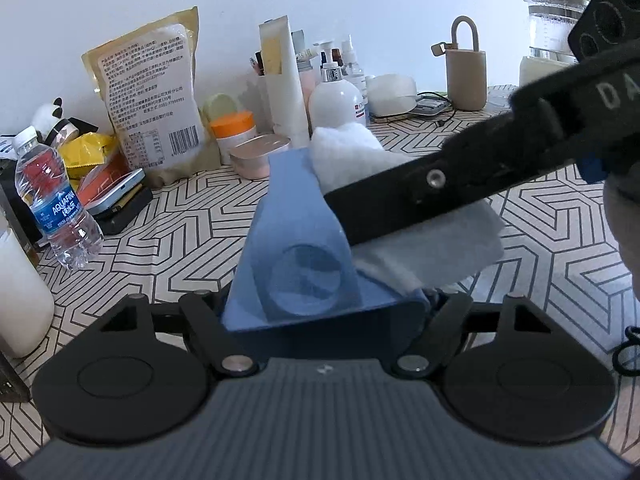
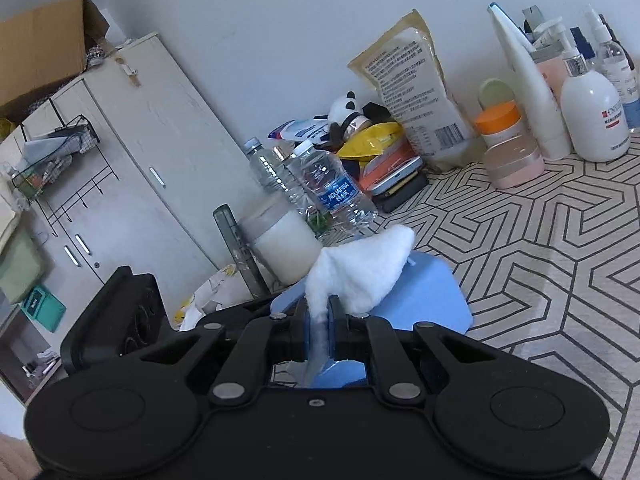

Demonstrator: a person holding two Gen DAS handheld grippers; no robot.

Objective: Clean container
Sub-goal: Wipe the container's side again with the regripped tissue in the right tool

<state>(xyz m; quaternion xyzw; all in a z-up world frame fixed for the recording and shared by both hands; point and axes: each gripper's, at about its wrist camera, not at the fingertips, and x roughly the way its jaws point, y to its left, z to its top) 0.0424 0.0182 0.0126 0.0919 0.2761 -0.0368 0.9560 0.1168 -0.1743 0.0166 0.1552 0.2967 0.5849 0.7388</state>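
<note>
My left gripper [image 1: 320,308] is shut on a blue plastic container [image 1: 296,248] and holds it above the patterned table. My right gripper [image 2: 319,312] is shut on a white tissue [image 2: 360,272], which it presses against the container [image 2: 432,296]. In the left wrist view the right gripper's black finger [image 1: 400,200] reaches in from the right over the container, with the tissue [image 1: 348,152] bunched above and below it. The left gripper's fingertips are hidden behind the container.
A water bottle [image 1: 56,204], a food pouch [image 1: 152,96], jars [image 1: 236,128], lotion bottles [image 1: 336,96] and a beige flask [image 1: 466,72] crowd the back of the patterned table [image 1: 560,248]. A white cabinet [image 2: 132,168] stands at the left.
</note>
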